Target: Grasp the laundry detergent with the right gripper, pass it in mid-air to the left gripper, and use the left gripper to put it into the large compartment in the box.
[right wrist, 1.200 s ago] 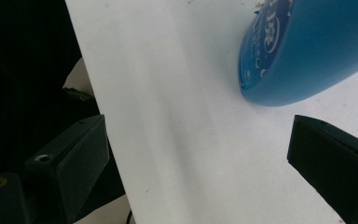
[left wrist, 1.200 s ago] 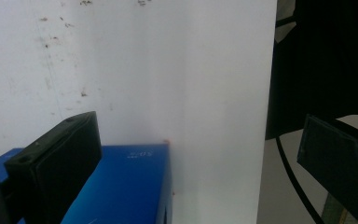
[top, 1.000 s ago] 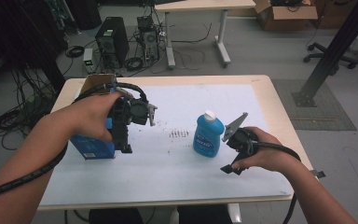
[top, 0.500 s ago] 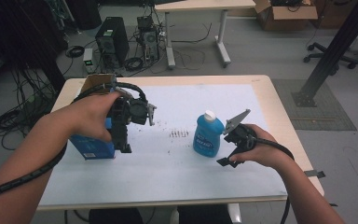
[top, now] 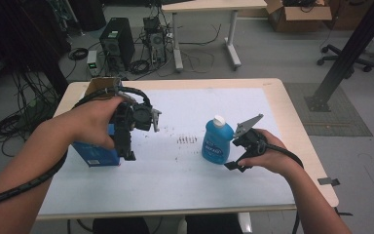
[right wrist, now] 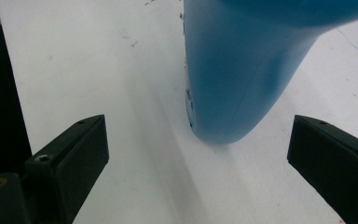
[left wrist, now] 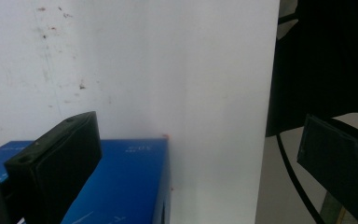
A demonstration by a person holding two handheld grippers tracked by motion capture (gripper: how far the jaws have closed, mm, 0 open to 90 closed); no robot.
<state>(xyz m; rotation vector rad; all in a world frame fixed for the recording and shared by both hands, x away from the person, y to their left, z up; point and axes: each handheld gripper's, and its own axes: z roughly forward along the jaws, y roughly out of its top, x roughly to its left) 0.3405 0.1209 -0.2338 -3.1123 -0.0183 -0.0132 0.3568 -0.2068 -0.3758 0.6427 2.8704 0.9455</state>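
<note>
I see the blue bottle [top: 217, 143] standing upright on the white table [top: 190, 190], a little right of the middle, with its white cap [top: 218, 120] on top. My right gripper [top: 237, 155] is just beside it on its right side, low near the base, and in the right gripper view its jaws are wide apart, with the bottle body [right wrist: 242, 79] in front of them and not yet between them. My left gripper [top: 126, 146] is over the blue box [top: 95, 153] at the left part of the table; its jaws are also wide, one jaw above the box top [left wrist: 126, 182], and they hold nothing.

I judge the bottle is plastic, smooth and a bit slippery, and it seems full of liquid, so rather heavy for its size. The wall can give way under a hard squeeze. I think the best place to take it is the body below the shoulder, not the cap, with the jaws flat on both sides and a moderate pressure
</note>
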